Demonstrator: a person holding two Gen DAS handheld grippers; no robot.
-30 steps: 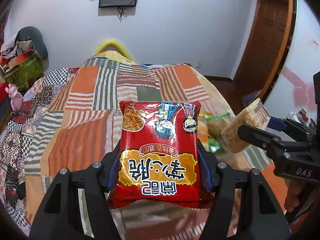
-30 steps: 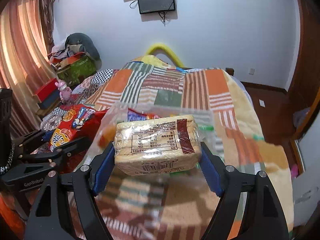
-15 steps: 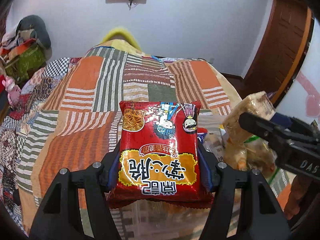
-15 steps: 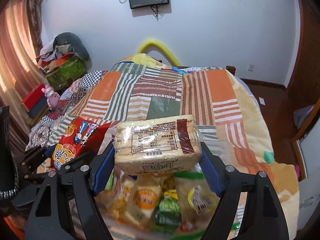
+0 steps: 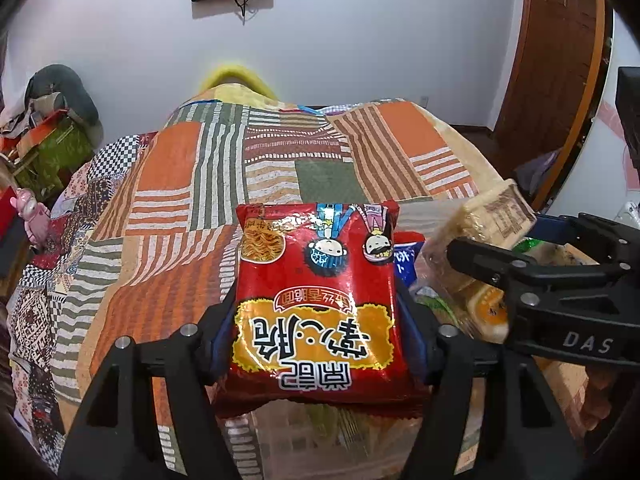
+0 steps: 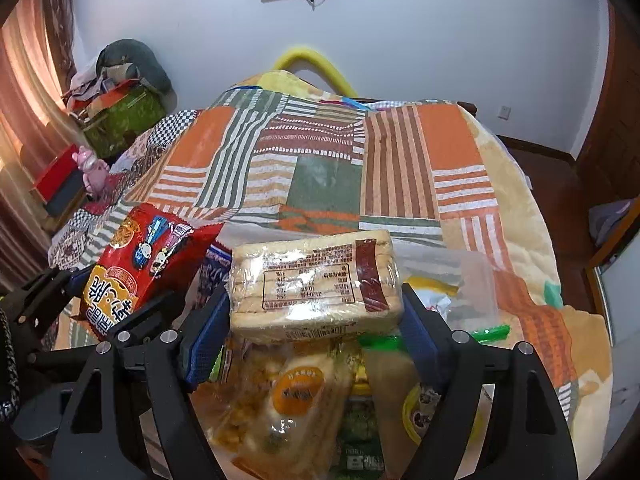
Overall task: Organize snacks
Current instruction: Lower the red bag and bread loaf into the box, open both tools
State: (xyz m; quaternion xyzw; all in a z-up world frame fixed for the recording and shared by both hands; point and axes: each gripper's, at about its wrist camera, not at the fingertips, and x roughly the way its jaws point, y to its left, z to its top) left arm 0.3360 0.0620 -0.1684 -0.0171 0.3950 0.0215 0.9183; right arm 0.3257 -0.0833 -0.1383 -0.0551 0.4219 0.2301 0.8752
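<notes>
Both tongs hold a snack above a clear plastic box [image 6: 476,276] that sits on the patchwork bedspread [image 5: 168,184]. At lower centre of the left wrist view, the left tongs [image 5: 316,320] have just been easing open, yet the blue pads still press the side edges of the red noodle packet [image 5: 316,292]. At lower centre of the right wrist view, the right tongs [image 6: 316,312] have also just been widening a little and clamp the ends of the pale cracker pack [image 6: 316,280]. Each packet is pinched by its edges and tilted downward, probably so it can drop flat onto the pile. Inside the box lie a yellow-and-orange bag [image 6: 288,396], a green packet [image 6: 352,432] and a blue wrapper [image 5: 404,260]; the box's near wall is blurred, so its fill level is hard to judge.
</notes>
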